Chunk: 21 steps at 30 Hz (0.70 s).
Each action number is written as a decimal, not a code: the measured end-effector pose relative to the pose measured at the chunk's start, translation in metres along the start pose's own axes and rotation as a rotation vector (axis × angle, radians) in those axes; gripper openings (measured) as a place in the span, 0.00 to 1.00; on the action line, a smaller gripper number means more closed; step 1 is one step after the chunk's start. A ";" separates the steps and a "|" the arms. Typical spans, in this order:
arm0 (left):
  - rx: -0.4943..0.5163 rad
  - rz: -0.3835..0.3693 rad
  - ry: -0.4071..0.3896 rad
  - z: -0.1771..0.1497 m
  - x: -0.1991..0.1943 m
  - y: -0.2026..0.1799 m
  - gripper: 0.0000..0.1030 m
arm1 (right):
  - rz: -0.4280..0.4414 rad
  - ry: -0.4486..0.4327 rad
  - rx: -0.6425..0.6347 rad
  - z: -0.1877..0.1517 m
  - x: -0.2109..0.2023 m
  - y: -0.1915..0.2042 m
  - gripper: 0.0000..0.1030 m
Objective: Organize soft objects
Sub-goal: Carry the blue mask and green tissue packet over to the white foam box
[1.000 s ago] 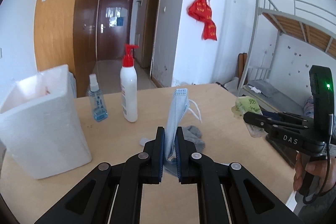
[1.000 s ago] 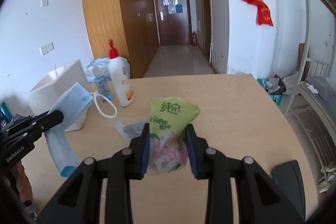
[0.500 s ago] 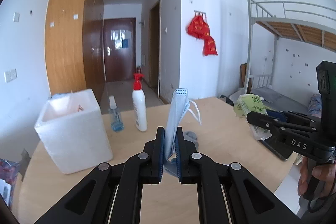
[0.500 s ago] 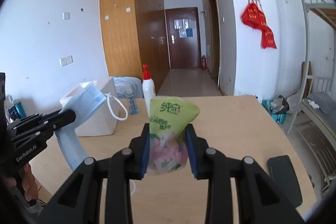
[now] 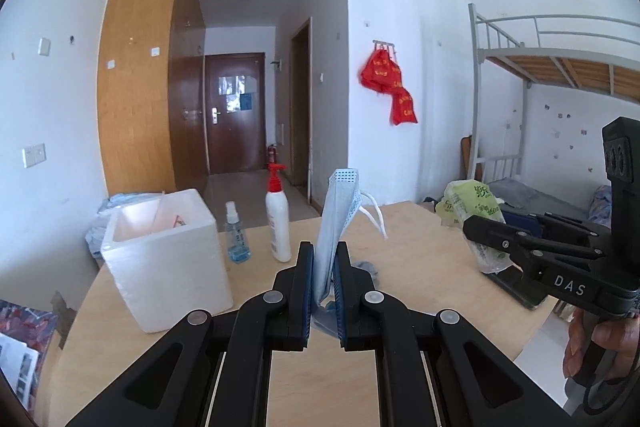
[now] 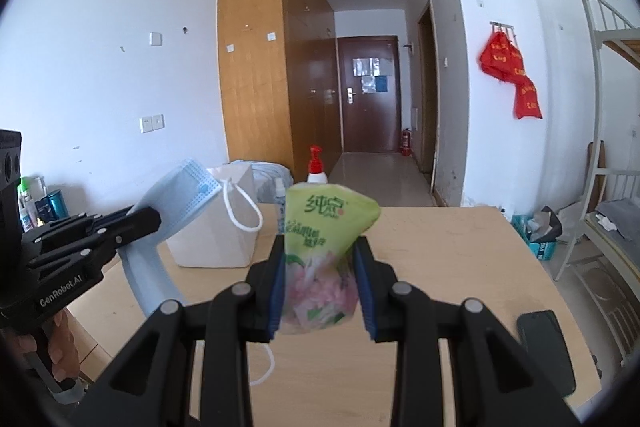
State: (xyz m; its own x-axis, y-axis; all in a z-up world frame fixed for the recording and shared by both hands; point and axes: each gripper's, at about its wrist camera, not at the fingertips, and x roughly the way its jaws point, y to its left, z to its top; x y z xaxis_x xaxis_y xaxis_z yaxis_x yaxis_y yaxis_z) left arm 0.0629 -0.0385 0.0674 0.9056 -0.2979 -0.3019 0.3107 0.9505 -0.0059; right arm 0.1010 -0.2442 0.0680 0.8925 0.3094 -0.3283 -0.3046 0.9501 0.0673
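At frame centre, the left gripper (image 5: 323,269) is clamping a blue mask (image 5: 336,223) upright above the table (image 5: 420,251), while the right gripper (image 6: 320,287) is squeezing a green pouch (image 6: 322,255); a foam box (image 5: 160,259) is sitting lower left.

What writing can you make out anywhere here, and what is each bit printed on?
"DAS": white letters on the right gripper.
"GenRobot.AI": white letters on the left gripper.
"纯宗": large characters on the green tissue pack; the smaller lines beneath are too blurred to read.
Red hanging bags: yellow characters, too small to read.
Pump bottle and spray bottle: label print too small to read.
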 end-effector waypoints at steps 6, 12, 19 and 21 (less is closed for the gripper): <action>-0.018 0.057 -0.009 0.000 -0.009 0.013 0.10 | 0.052 0.001 -0.018 0.004 0.010 0.011 0.35; -0.042 0.137 -0.006 -0.001 -0.017 0.031 0.10 | 0.121 0.007 -0.041 0.005 0.022 0.029 0.35; -0.082 0.246 -0.011 -0.006 -0.031 0.058 0.10 | 0.228 0.017 -0.082 0.012 0.039 0.057 0.35; -0.094 0.271 -0.009 -0.006 -0.035 0.064 0.10 | 0.258 0.021 -0.094 0.013 0.043 0.067 0.35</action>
State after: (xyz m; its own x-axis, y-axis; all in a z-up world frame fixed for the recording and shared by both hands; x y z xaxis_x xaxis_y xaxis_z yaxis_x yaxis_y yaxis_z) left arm 0.0496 0.0332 0.0718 0.9546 -0.0322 -0.2960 0.0293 0.9995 -0.0142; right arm 0.1232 -0.1667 0.0708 0.7747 0.5389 -0.3309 -0.5513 0.8318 0.0641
